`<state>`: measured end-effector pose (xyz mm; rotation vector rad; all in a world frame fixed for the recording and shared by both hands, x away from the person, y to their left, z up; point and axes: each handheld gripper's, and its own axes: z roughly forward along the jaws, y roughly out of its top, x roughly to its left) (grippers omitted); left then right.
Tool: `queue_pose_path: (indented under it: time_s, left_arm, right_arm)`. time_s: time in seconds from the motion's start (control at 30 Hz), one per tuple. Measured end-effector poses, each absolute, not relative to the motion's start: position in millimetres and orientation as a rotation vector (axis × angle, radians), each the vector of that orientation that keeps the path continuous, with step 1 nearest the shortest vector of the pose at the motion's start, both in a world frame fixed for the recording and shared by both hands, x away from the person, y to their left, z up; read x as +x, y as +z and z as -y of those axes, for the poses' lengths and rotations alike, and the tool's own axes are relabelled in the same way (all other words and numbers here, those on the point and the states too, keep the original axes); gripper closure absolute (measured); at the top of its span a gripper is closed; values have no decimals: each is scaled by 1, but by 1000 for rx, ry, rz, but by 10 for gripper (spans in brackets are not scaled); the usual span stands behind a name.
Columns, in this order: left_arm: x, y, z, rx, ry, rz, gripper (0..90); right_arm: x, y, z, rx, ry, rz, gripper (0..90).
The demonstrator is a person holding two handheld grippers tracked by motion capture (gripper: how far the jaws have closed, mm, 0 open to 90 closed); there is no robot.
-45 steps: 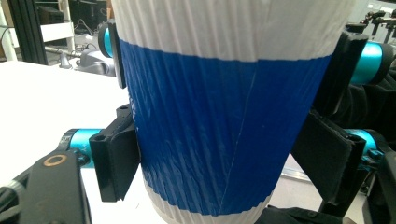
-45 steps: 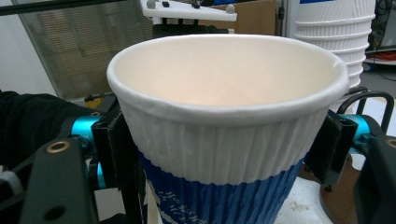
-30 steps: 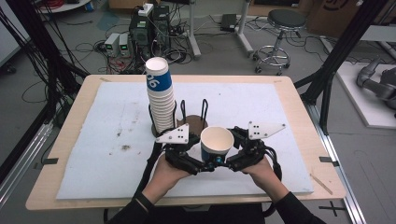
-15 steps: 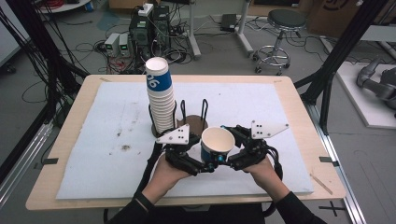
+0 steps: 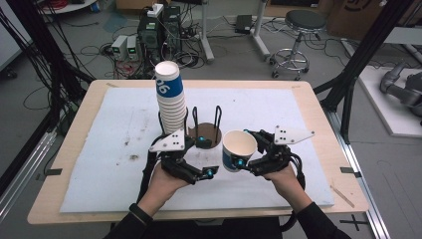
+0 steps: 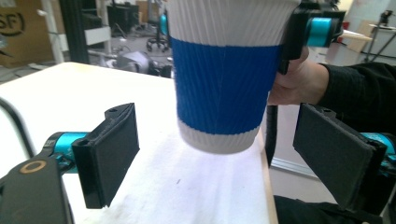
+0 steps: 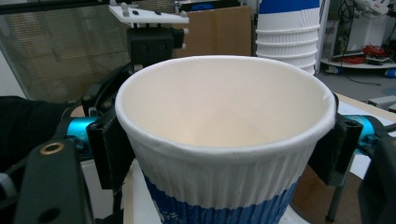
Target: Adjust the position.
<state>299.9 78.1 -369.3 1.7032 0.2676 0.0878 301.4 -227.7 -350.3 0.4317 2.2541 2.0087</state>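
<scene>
My right gripper (image 5: 245,160) grips the blue-and-white ribbed paper cup (image 5: 238,150); left gripper (image 5: 209,172) (fingers just opening, empty) at 9 o'clock. Next: carry it away.

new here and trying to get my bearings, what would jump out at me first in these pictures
A white ribbed paper cup with a blue band hangs above the white mat near the table's front, clamped by the right gripper just below its rim. The left gripper sits just left of it, its jaws just opened and off the cup. Behind them, a tall stack of matching paper cups stands in a black wire holder.
</scene>
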Motion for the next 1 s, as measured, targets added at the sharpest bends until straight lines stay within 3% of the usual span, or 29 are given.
queue_pose_path:
  time_s: [0.53,1.0]
  left_arm:
    - [295,-372,-132,1691,269,-345,137]
    - [294,-374,-138,1660,286,-366,137]
  right_arm:
    - [308,-359,239,488,1916,-2243,218]
    - [309,-359,242,513,1916,-2235,219]
